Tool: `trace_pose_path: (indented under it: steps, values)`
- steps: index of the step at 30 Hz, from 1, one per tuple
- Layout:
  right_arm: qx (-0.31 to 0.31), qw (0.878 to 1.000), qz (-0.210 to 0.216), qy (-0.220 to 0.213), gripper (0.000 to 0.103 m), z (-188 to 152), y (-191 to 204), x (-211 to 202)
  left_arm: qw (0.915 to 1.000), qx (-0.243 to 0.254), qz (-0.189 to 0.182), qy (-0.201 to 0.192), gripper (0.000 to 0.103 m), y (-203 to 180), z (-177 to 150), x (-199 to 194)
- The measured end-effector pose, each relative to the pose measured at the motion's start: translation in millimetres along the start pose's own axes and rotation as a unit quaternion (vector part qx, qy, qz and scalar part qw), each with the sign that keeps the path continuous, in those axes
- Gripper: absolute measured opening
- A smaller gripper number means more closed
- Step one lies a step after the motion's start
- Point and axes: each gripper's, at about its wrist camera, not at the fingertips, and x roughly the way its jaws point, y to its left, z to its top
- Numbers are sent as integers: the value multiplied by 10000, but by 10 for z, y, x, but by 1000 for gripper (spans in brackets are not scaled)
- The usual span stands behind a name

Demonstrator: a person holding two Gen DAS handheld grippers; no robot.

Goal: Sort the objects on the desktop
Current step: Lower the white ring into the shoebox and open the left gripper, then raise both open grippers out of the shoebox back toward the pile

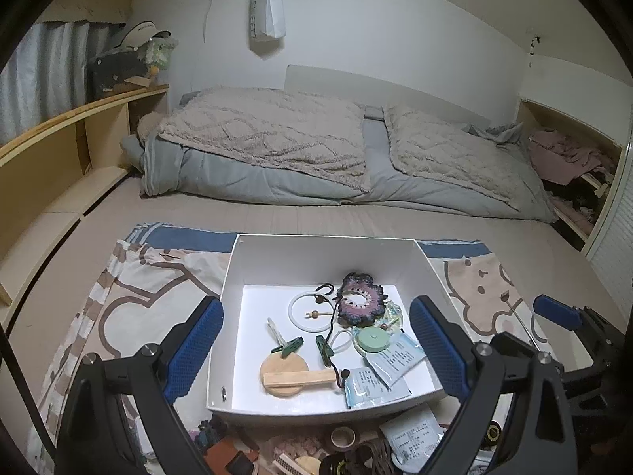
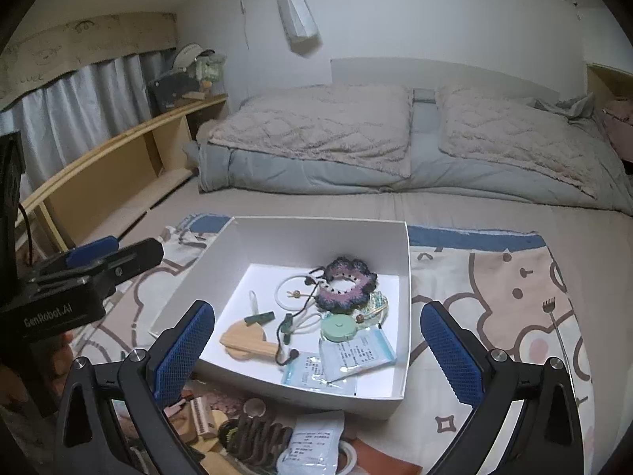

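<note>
Seen from two wrist cameras: white box point(image 1: 324, 261) at centre frame on a patterned cloth point(image 1: 130, 297) spread over a bed, placed as the collecting bin for the sorting. Already inside: crocheted purple ring point(image 1: 360, 303), white hoop point(image 1: 306, 312), round wooden piece with a flat stick point(image 1: 287, 376), mint-green round case point(image 1: 374, 339), green clips on a dark cord point(image 1: 324, 350), and printed sachets point(image 1: 393, 360) whose lettering is too small to read. Left claw point(image 1: 316, 356) spread wide and empty, its blue pads framing the box's near end. Right claw point(image 2: 320, 352) likewise spread and empty, low in its own frame, hovering over the near edge. Unsorted clutter along the bottom edge of both views, probably next to be picked: tape roll point(image 1: 342, 437), another sachet point(image 2: 314, 445), dark braided cord point(image 2: 261, 437). Small fork-tipped metal tool point(image 2: 556, 326) lying apart on the cloth at right. Readable on the left device body at mid-left of the right view: "GenRobot.AI".
</note>
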Motion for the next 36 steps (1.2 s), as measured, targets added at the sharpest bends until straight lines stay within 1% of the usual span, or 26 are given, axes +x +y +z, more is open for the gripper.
trace_pose_path:
  steps: [5,7,11,15,17,19,22,31,36]
  values:
    - [-4,9999,-35,-139,103,6,70,-167,9999,85,26,-121,99,-13,-19,-168]
    - [56,9997,-10,-221,103,0,85,-234,9998,110,45,-162,103,-14,-34,-231]
    - [112,9996,-8,-278,103,-22,117,-348,9997,144,86,-195,103,-4,-76,-355]
    - [-21,9996,-61,-292,103,-52,187,-434,9995,171,143,-231,103,15,-114,-468]
    - [-31,9992,-180,-349,103,-60,202,-484,9994,178,162,-259,103,26,-128,-525]
    - [-1,9993,-78,-361,103,-63,198,-533,9992,194,180,-286,103,34,-140,-571]
    - [47,9993,-38,-382,103,-83,195,-591,9990,204,217,-320,103,47,-161,-639]
    - [-8,9983,-9,-587,103,-135,255,-797,9984,253,277,-434,103,74,-221,-813]
    - [27,9982,52,-596,103,-161,252,-865,9984,162,232,-487,103,140,-247,-898]
